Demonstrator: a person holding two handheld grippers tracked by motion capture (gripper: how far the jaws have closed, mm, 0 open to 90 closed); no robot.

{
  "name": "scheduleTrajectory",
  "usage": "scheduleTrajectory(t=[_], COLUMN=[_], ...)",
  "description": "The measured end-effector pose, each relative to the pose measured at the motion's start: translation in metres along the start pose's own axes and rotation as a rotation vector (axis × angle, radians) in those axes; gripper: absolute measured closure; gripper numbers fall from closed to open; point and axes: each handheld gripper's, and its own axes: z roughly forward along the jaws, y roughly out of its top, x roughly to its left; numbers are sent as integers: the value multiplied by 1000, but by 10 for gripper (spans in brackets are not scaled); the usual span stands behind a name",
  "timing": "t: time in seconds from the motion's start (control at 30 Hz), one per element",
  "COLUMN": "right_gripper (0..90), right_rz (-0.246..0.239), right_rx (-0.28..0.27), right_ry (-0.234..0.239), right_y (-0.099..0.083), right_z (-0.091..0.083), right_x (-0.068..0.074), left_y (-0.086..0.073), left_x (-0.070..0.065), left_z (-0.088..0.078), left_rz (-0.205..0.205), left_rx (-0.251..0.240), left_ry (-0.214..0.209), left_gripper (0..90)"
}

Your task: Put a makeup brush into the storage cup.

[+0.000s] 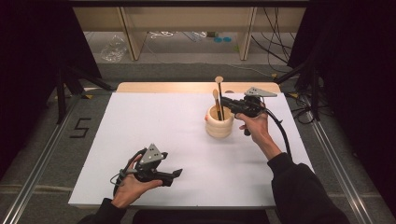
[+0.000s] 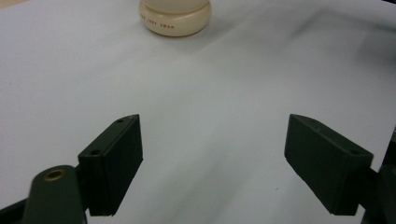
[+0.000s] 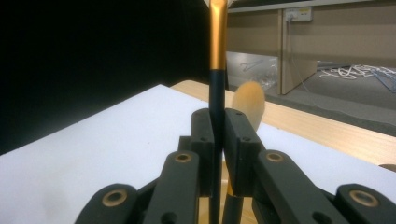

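Note:
A cream round holder (image 1: 219,123) stands right of the white table's middle, with utensils upright in it. My right gripper (image 1: 222,101) reaches level over its rim from the right and is shut on a dark-handled utensil with a gold band (image 3: 216,88), which stands upright between the pads. A wooden spoon (image 3: 249,103) leans just behind it. My left gripper (image 1: 176,174) rests near the table's front left, pointing right, its jaws wide apart with nothing between them (image 2: 212,158). The holder's base (image 2: 175,17) shows far ahead of it.
The white tabletop (image 1: 163,121) has a wooden strip (image 1: 154,87) along its far edge. Metal rails run along both sides on the floor. Shelving, cables and a plastic bag lie beyond the table.

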Motion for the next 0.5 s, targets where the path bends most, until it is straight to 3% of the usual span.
scheduleTrajectory(t=[0.03,0.27,0.5], right_gripper=[832,831,831], right_rz=[11,55,36], right_rx=[-17,-2,-1], right_ry=[3,2,-1], right_y=[-1,-6,-10], right_z=[1,-1,3], right_x=[-1,-6,-5], left_y=[0,0,0], left_x=[0,0,0], left_z=[0,0,0], left_rz=[-1,3,-6], left_rx=[0,0,0], left_ry=[0,0,-4], left_gripper=[192,192,192])
